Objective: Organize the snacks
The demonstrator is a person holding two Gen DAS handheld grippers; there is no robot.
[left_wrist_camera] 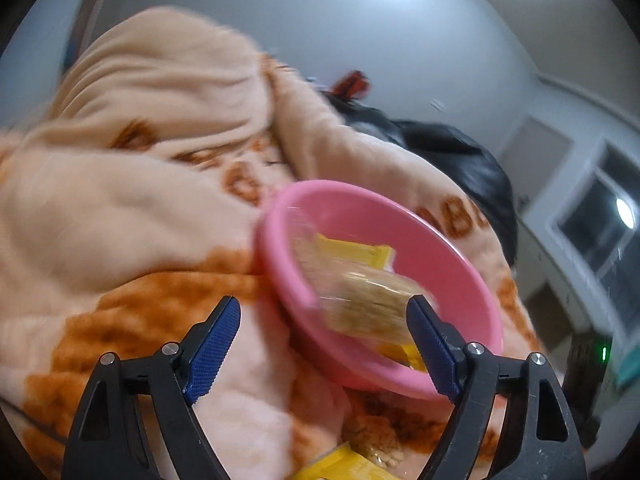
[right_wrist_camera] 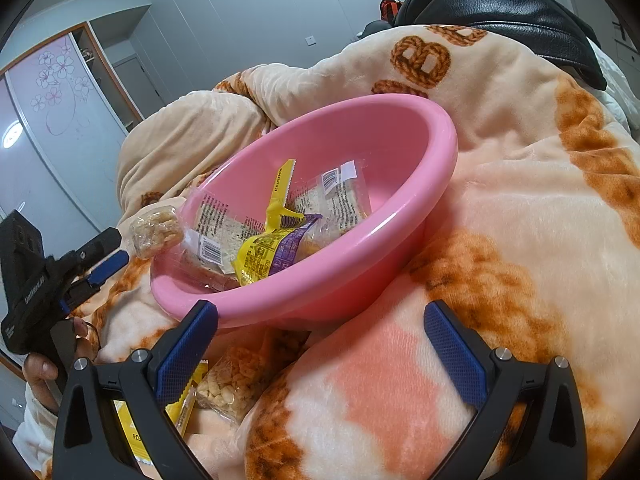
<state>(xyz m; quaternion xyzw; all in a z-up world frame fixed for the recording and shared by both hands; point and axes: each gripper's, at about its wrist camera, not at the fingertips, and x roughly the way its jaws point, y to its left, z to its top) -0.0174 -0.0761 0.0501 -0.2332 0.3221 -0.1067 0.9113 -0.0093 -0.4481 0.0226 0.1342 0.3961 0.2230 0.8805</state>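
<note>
Basin (right_wrist_camera: 400, 216) holds three packets; two packets outside; both claws open.

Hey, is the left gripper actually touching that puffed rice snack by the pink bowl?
Apart. The right wrist view shows the puffed rice snack in mid-air beyond the open left gripper, with blanket visible between them, over the pink bowl rim.

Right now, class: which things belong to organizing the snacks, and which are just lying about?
Job:
pink bowl
puffed snack bar
yellow packet
clear packets
snack bag
left gripper

Lying about:
blanket
black jacket
</note>
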